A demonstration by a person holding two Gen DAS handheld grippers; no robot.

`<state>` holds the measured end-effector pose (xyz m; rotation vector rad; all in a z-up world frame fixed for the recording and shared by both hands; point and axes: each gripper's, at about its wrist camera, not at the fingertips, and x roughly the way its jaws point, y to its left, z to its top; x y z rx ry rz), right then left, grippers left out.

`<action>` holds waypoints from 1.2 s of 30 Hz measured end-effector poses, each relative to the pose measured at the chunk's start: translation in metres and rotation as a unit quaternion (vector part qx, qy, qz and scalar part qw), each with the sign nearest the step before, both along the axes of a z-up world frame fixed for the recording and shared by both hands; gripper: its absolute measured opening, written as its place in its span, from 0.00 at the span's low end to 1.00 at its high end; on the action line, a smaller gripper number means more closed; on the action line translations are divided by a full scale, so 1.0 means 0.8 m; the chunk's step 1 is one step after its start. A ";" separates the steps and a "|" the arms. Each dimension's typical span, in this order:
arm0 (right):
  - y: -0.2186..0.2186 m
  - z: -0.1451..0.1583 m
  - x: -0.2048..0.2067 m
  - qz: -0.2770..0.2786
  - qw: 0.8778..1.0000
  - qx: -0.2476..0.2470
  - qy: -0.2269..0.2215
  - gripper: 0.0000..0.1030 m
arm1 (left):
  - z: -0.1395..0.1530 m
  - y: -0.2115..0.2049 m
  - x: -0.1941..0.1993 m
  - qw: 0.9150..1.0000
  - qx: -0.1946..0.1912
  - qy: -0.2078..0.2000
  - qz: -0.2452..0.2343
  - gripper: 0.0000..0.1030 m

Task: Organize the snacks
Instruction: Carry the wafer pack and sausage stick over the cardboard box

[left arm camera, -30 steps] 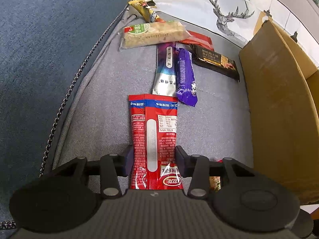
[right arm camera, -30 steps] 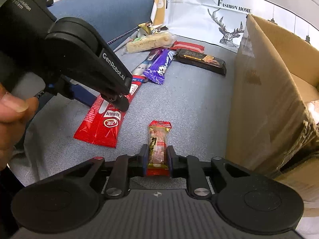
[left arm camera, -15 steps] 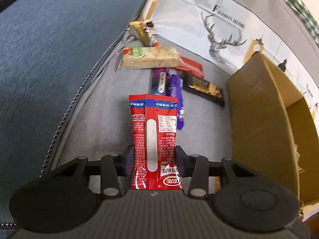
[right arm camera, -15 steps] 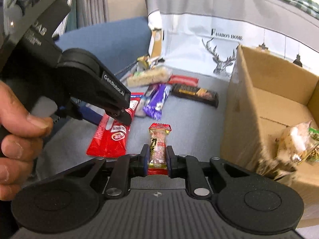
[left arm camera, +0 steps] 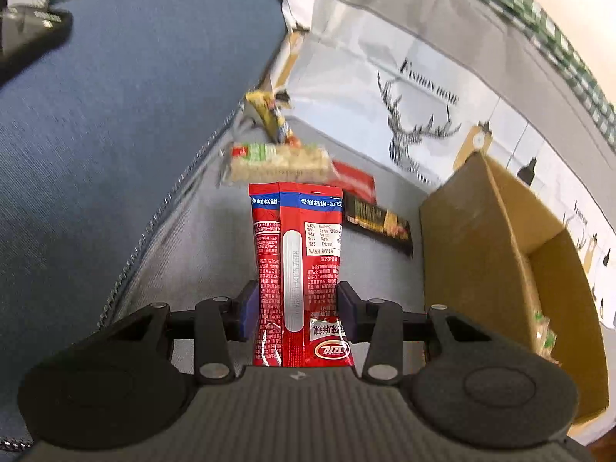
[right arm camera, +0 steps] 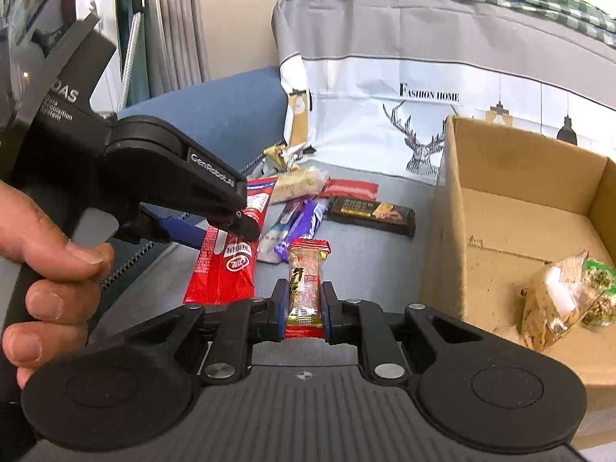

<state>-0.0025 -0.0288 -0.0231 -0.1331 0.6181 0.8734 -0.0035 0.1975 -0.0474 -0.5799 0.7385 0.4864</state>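
Since a second ago: both packets have come up off the grey cushion with my hands, and the open top of the box now shows in both wrist views.
Right gripper [right arm camera: 304, 310]: jaws nearly together, pinching the small clear-and-red snack bar [right arm camera: 306, 281] by its near end; its long axis runs straight out ahead of the fingers.
Left gripper [left arm camera: 294, 315]: jaws about half apart, closed on the long red packet [left arm camera: 296, 265] near its bottom seam; it stands out along the fingers, far end tilted up and away.
My left hand [right arm camera: 42, 269]: seen from the right wrist, it holds its gripper to the left of the right one, farther from the box.
Cushion [right arm camera: 369, 258]: loose snacks are left here, a purple bar [right arm camera: 304, 223], a dark chocolate-style bar [right arm camera: 371, 211], a pale cracker pack [right arm camera: 298, 181] and a flat red packet [right arm camera: 350, 189].
Cardboard box [right arm camera: 442, 231]: lies to the right of both grippers, its near wall just beside the right one; two wrapped snacks [right arm camera: 566, 292] already lie inside.
Deciding relation: I judge the right hand nearer, so it should go first, swinging right and over the wall; the long packet needs its far end clear of the rim.
Backdrop: a deer-print sheet [right arm camera: 419, 131] hangs behind everything.
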 end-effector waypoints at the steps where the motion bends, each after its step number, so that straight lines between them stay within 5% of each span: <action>1: -0.002 0.004 0.001 0.000 1.000 0.007 0.002 0.17 | 0.003 0.001 -0.001 1.000 0.001 -0.005 0.003 0.46; 12: -0.039 0.117 0.070 0.013 0.997 0.072 -0.031 0.17 | 0.016 -0.008 0.002 1.000 0.010 -0.025 0.007 0.46; 15: -0.055 0.106 0.089 -0.017 0.996 0.078 -0.035 0.17 | 0.014 -0.009 0.005 1.000 0.014 -0.023 0.005 0.46; 20: -0.080 0.076 0.105 -0.052 0.995 0.078 0.019 0.17 | 0.015 -0.016 0.010 1.000 0.019 -0.025 -0.001 0.46; 25: -0.098 0.083 0.104 -0.055 0.995 0.083 -0.005 0.17 | 0.022 -0.032 0.016 0.999 0.034 -0.040 -0.009 0.46; 36: -0.137 0.073 0.126 -0.109 0.991 0.075 -0.014 0.17 | 0.063 -0.107 0.039 0.983 0.092 -0.144 -0.065 0.46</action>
